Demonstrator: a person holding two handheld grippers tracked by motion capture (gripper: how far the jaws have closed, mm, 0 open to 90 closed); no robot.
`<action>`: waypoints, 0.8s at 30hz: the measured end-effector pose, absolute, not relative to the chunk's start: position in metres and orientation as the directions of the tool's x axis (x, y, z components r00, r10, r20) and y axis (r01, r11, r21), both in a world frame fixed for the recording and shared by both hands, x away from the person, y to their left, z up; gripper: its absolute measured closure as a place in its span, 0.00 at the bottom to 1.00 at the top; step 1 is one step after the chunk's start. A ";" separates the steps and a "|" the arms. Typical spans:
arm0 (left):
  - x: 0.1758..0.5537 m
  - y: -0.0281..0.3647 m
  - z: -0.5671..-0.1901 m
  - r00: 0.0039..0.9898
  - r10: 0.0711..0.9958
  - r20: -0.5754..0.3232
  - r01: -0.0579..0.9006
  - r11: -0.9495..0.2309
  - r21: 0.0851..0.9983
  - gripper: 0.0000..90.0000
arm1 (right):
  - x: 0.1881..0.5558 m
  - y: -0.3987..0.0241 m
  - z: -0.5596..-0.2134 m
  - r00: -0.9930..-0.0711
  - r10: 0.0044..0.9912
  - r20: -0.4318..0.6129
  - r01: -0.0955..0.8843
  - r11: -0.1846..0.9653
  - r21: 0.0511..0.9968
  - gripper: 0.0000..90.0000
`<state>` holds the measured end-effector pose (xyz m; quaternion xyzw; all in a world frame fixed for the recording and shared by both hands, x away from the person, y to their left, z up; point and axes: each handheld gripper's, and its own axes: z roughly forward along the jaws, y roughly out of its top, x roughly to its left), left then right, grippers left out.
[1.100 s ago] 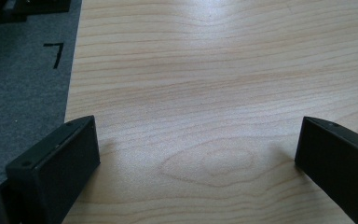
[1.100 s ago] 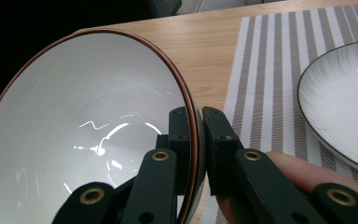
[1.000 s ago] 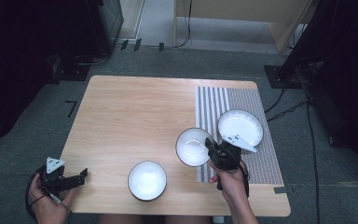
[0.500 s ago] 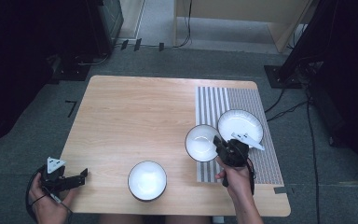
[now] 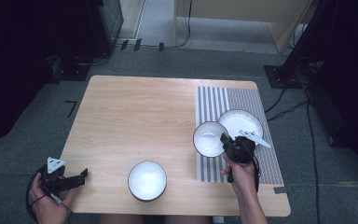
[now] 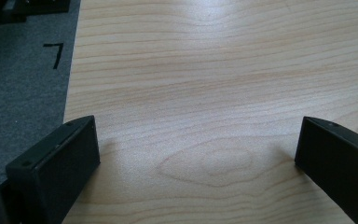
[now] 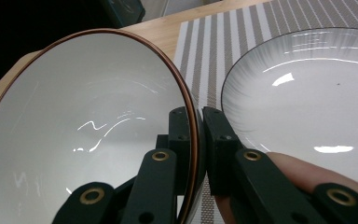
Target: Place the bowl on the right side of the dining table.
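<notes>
Right gripper (image 7: 196, 123) jaws clenched on the bowl (image 7: 88, 121) rim, one jaw inside, one outside

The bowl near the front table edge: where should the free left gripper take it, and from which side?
Grip the bowl by its thin rim, one jaw inside and one outside, as the right gripper holds the other bowl. It sits upright and open. Probably come from its left side, where the open left gripper is nearest.
</notes>
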<state>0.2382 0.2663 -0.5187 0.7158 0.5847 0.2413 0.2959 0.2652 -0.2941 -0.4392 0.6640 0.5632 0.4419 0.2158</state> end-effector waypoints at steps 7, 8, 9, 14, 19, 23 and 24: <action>0.238 0.266 -0.519 0.200 0.980 -0.001 0.694 -0.141 0.706 0.00 | 0.270 -0.303 -0.442 0.003 0.938 0.347 0.554 -0.291 0.780 0.93; 0.238 0.266 -0.519 0.200 0.980 -0.001 0.694 -0.141 0.706 0.00 | 0.271 -0.305 -0.443 0.006 0.938 0.347 0.552 -0.292 0.781 0.93; 0.238 0.266 -0.519 0.200 0.980 -0.001 0.694 -0.141 0.706 0.00 | 0.272 -0.306 -0.443 0.012 0.938 0.347 0.550 -0.296 0.781 0.93; 0.238 0.266 -0.519 0.200 0.980 -0.001 0.694 -0.141 0.706 0.00 | 0.275 -0.314 -0.445 0.033 0.936 0.351 0.546 -0.311 0.778 0.93; 0.238 0.266 -0.519 0.200 0.980 -0.001 0.694 -0.141 0.706 0.00 | 0.278 -0.321 -0.444 0.061 0.936 0.346 0.532 -0.324 0.783 0.93; 0.238 0.266 -0.519 0.200 0.980 -0.001 0.694 -0.141 0.706 0.00 | 0.281 -0.330 -0.447 0.088 0.938 0.336 0.526 -0.331 0.784 0.93; 0.238 0.266 -0.519 0.200 0.980 -0.001 0.694 -0.141 0.706 0.00 | 0.282 -0.331 -0.447 0.093 0.938 0.333 0.523 -0.331 0.785 0.93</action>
